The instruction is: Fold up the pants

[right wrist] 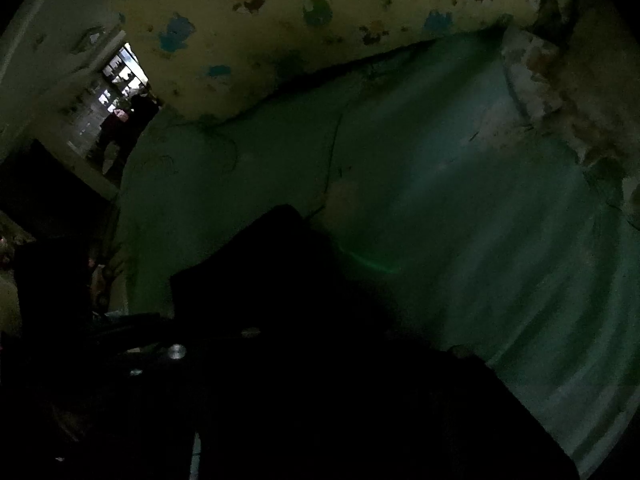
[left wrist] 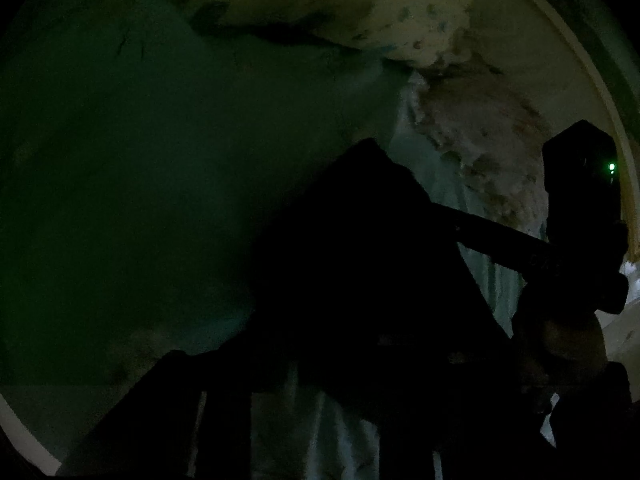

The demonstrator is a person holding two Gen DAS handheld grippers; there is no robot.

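Observation:
The frames are very dark. Black pants (left wrist: 360, 260) lie on a green sheet (left wrist: 120, 160), and a fold of them rises to a peak. My left gripper (left wrist: 312, 364) is at the bottom of the left wrist view; the black cloth bunches across its fingertips and it looks shut on it. From the right, my right gripper (left wrist: 452, 220) reaches into the same cloth, a green light on its body. In the right wrist view the pants (right wrist: 288, 280), with metal rivets at the waist, fill the lower frame and hide my right gripper (right wrist: 300, 380), which seems shut on them.
A yellow blanket with coloured blotches (right wrist: 320, 40) lies along the far side of the green sheet (right wrist: 480, 240). A crumpled pale patterned cloth (left wrist: 480, 140) sits at the sheet's right edge. A lit doorway (right wrist: 120, 76) shows at the far left. A hand (left wrist: 572, 344) holds the right gripper.

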